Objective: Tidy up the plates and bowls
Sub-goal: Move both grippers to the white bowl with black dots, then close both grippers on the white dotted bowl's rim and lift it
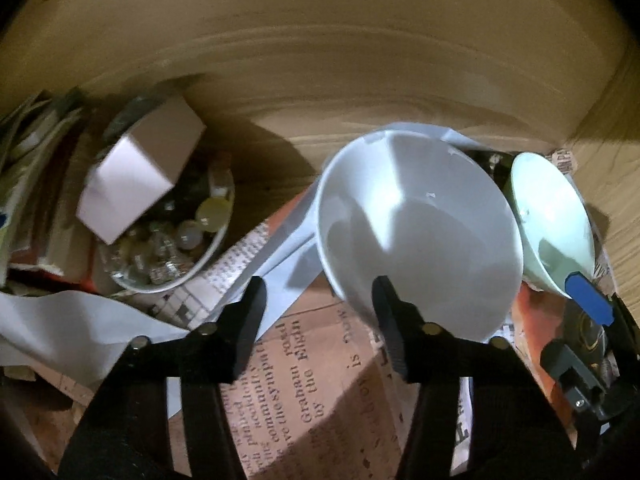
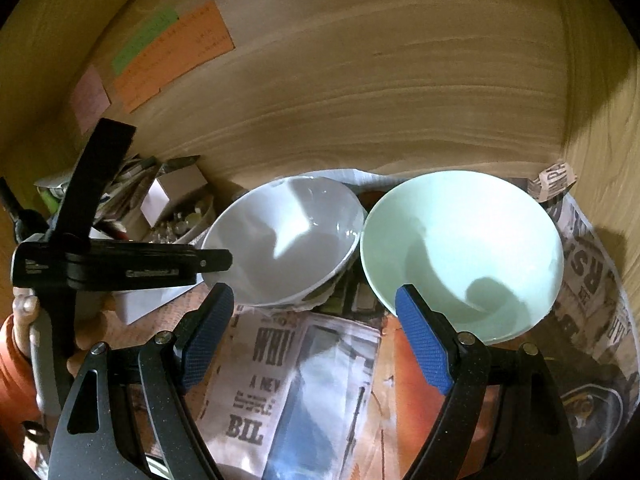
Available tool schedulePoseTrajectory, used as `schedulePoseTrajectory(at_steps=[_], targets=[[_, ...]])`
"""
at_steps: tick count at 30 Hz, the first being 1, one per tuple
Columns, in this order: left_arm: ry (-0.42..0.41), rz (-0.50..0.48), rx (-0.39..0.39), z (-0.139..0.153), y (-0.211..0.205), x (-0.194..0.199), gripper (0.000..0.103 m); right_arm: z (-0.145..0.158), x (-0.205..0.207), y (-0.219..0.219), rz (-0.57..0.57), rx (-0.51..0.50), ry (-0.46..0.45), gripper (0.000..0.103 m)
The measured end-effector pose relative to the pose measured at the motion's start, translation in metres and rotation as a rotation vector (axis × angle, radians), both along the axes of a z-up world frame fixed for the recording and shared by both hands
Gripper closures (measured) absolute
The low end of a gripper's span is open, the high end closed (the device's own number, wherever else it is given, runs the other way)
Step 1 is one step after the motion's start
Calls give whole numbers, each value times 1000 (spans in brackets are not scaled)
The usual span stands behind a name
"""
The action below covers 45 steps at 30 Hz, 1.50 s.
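The white bowl [image 1: 420, 228] sat left of the green bowl [image 2: 460, 252], rims nearly touching; the left tool [image 1: 320, 312] stood open beside the white rim; the right tool [image 2: 316, 328], open, straddled the green rim.

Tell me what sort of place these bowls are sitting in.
Probably the inside of a wooden cupboard or shelf at home: wood-grain walls close in behind and beside, newspaper lines the floor, and a white bowl and a pale green bowl sit on it beside stored clutter.

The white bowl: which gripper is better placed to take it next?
Left. One finger of the left gripper is already at the white bowl rim; the right gripper is at the green bowl.
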<state>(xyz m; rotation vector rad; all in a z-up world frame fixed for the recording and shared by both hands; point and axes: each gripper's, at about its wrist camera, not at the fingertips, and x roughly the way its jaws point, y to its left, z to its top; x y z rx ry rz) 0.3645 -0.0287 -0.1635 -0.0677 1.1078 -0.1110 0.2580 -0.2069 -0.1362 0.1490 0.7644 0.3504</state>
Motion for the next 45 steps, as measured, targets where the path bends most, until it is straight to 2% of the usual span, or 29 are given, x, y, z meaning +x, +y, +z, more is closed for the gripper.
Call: schedulePoseTrajectory(at_steps=[1, 3, 5, 7, 14, 19, 26, 30, 34, 37, 41, 45], targets=[[5, -12, 0, -1, -2, 2, 62, 0, 0, -1, -2, 1, 2, 22], [20, -42, 2, -5, -8, 3, 76, -1, 1, -3, -5, 4, 7, 22], [33, -69, 13, -8, -14, 2, 82, -1, 1, -4, -7, 5, 9, 22], [22, -88, 37, -7, -17, -3, 82, -1, 1, -3, -7, 5, 9, 22], [48, -122, 37, -3, -3, -23, 85, 0, 2, 4, 15, -10, 13, 29], [58, -180, 64, -3, 1, -43, 84, -9, 9, 9, 55, -11, 70, 47], [62, -273, 59, -3, 5, -68, 84, -24, 17, 16, 70, -33, 134, 53], [49, -314, 64, -5, 8, -68, 84, -28, 20, 17, 97, -19, 166, 66], [40, -313, 65, -9, 6, -62, 84, -35, 26, 18, 120, 6, 208, 83], [20, -300, 76, -10, 4, -55, 85, -35, 25, 19, 127, 10, 210, 86], [-27, -307, 138, -12, -6, -52, 85, -32, 24, 20, 118, -7, 199, 86], [-30, -295, 116, -8, -4, -50, 86, -26, 18, 22, 97, -54, 161, 87]])
